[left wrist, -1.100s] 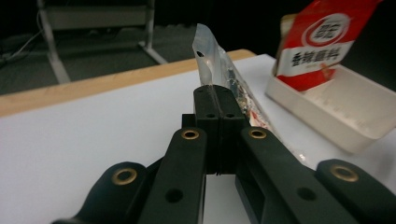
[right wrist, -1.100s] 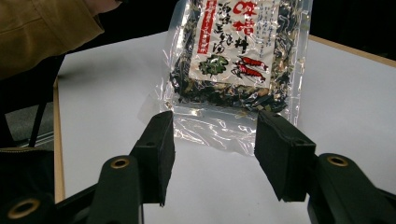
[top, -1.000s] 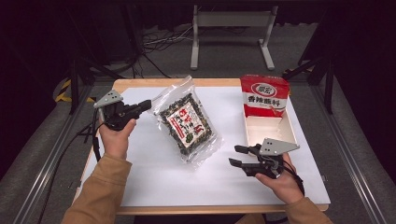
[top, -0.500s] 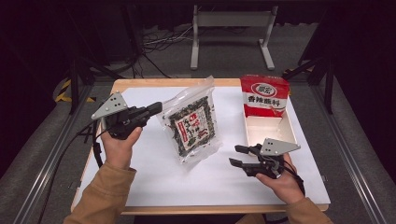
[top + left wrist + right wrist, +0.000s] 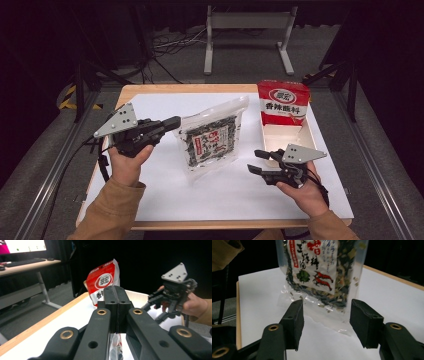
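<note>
Fingers of the right gripper (image 5: 256,161) stand apart with nothing between them and have just been opening a little; the hand has kept its place low on the desk (image 5: 165,105). Beyond them the clear seaweed bag (image 5: 212,140) is now tilted up on its lower edge, where a second ago it lay flat. Its upper left corner is pinched in the closed fingers of the left gripper (image 5: 175,121), which has risen and moved inward. Farther back, the red packet (image 5: 283,102) stands unmoved in its white tray (image 5: 306,136).
</note>
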### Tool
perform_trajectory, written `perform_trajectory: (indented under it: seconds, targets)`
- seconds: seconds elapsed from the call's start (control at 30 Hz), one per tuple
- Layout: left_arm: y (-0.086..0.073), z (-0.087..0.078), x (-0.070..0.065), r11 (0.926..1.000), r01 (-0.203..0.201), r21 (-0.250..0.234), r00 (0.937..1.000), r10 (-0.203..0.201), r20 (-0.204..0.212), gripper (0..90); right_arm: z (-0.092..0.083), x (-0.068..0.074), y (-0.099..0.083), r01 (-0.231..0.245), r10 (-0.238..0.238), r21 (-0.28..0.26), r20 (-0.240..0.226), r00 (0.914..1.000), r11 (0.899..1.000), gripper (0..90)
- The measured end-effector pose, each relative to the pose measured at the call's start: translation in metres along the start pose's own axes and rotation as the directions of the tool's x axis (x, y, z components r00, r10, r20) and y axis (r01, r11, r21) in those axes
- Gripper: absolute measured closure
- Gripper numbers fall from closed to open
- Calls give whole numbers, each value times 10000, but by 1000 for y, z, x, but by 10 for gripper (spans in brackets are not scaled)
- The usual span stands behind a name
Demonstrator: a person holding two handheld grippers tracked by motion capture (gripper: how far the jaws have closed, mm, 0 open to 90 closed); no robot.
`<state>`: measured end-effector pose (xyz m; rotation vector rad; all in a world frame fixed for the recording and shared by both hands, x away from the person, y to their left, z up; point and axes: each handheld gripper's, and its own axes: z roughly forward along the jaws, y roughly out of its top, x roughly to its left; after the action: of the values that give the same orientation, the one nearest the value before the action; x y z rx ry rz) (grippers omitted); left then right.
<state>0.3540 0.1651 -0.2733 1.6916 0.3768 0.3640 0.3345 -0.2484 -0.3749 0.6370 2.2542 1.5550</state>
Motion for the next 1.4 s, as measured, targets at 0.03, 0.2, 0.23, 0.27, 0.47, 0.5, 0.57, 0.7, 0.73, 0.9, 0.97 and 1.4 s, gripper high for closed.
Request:
perform_trajectory:
  seconds: [0.03, 0.2, 0.23, 0.27, 0.47, 0.5, 0.57, 0.7, 0.73, 0.9, 0.97, 1.4]
  targets:
    - [0, 0, -1, 10000, -86, 3, 10000, 86, 46, 900, 0, -2, 4, 109, -113, 106, 376, 9992, 9999, 443]
    - [1, 1, -6, 9998, -220, -15, 9994, 220, 270, 900, 1, -9, 10, 94, -104, 173, 584, 9982, 9998, 418]
    - [2, 1, -7, 9997, -230, -11, 9992, 231, 332, 900, 2, -11, 11, 51, -60, 164, 557, 9984, 9999, 410]
    - [2, 1, -7, 9996, -268, -26, 9990, 268, 366, 900, 3, -13, 13, 21, -29, 169, 501, 9987, 9999, 403]
    - [2, 1, -10, 9993, -378, -69, 9978, 381, 551, 900, 7, -16, 26, 321, -338, 428, 391, 9987, 9986, 403]
    - [2, 1, -10, 9991, -413, -83, 9973, 418, 610, 900, 7, -16, 28, 341, -356, 422, 346, 9988, 9985, 402]
    - [1, 1, -10, 9987, -486, -117, 9955, 494, 806, 900, 9, -16, 33, 419, -426, 414, 164, 9990, 9983, 398]
    - [0, 1, -9, 9985, -526, -143, 9937, 538, 984, 900, 13, -15, 43, 701, -693, 227, -350, 9970, 9973, 408]
    - [-1, 1, -9, 9985, -527, -171, 9933, 542, 1025, 900, 14, -15, 45, 743, -733, 210, -443, 9963, 9970, 411]
    - [-2, 1, -8, 9987, -474, -191, 9921, 493, 1151, 900, 19, -17, 52, 933, -918, 162, -756, 9929, 9955, 440]
    - [-3, 0, -7, 9987, -468, -191, 9926, 486, 1115, 900, 20, -18, 54, 912, -890, 208, -889, 9921, 9956, 443]
    - [-6, -2, 0, 9991, -276, -308, 9914, 313, 1270, 900, 37, -23, 71, 899, -842, 301, -1545, 9844, 9955, 412]
